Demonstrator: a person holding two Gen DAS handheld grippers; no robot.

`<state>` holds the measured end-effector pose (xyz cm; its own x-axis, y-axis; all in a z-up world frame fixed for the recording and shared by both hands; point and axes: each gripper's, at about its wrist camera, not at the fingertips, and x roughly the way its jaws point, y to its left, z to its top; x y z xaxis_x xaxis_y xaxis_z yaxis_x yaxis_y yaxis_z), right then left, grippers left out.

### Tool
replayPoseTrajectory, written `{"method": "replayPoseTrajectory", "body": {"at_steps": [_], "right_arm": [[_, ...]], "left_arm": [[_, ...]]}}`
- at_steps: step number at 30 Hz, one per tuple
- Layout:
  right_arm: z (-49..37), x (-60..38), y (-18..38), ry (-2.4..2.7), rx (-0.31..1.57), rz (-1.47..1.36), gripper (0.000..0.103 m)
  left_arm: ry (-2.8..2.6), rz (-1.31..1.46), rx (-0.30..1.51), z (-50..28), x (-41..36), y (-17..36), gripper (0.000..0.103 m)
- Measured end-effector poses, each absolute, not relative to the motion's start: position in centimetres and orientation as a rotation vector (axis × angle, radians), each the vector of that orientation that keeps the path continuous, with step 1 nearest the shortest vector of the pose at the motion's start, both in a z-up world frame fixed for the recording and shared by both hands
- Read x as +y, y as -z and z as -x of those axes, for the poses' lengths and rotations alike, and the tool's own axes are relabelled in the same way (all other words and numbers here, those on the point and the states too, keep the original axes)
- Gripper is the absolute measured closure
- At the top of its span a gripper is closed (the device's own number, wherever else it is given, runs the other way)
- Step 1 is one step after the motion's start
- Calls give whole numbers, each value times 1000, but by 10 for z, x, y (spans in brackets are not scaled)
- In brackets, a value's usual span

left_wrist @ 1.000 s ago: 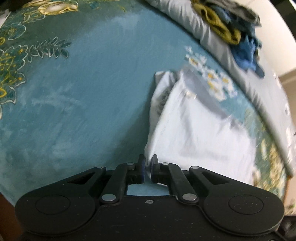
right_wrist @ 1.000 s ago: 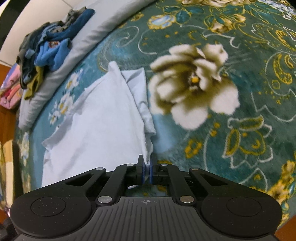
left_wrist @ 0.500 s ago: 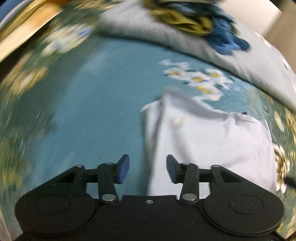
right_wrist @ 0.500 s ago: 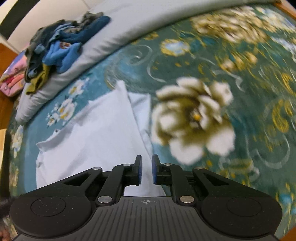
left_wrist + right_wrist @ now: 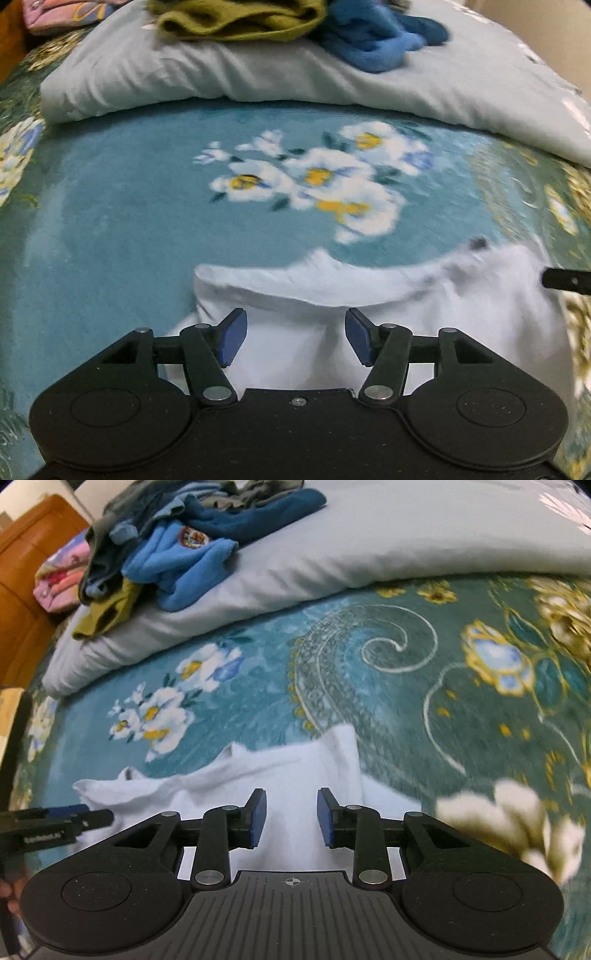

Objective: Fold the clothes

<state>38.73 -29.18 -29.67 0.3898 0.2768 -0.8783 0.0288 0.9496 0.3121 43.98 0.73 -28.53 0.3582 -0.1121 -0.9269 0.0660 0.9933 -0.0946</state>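
Note:
A white garment [image 5: 369, 314] lies folded flat on the teal flowered blanket [image 5: 110, 221]; the right wrist view shows the same white garment [image 5: 295, 775]. Above its left part my left gripper [image 5: 295, 336] hovers, its jaws opening and the blue pads clear of the cloth. My right gripper [image 5: 290, 821] is over the garment's right part, jaws also opening, nothing pinched between them. The left gripper's tip [image 5: 70, 816] shows at the left edge of the right wrist view, and a tip of the right gripper [image 5: 565, 280] at the right edge of the left wrist view.
A grey folded quilt [image 5: 369, 554] lies across the back of the bed. On it sits a heap of blue clothes [image 5: 184, 550] and olive clothes [image 5: 240, 18]. Pink cloth [image 5: 62, 579] and an orange wooden headboard [image 5: 33, 554] are at the far left.
Both grippers, shut on the white garment's edges a second ago, have let go and opened. Both have swung and rolled, now facing the quilt, with the garment flat below.

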Motion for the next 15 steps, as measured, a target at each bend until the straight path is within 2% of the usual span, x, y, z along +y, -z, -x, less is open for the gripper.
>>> {"method": "replayPoseTrajectory", "body": {"at_steps": [7, 10, 12, 15], "right_arm": [[-399, -317, 307, -104, 1189, -323, 72], [-389, -333, 299, -105, 1185, -348, 65], [-376, -345, 296, -121, 1190, -387, 55], [-357, -357, 300, -131, 1229, -432, 49]], "left_arm": [[31, 129, 1225, -456, 27, 291, 46], [14, 173, 1210, -447, 29, 276, 46], [28, 240, 1200, -434, 27, 264, 46], [108, 297, 1209, -409, 12, 254, 46]]}}
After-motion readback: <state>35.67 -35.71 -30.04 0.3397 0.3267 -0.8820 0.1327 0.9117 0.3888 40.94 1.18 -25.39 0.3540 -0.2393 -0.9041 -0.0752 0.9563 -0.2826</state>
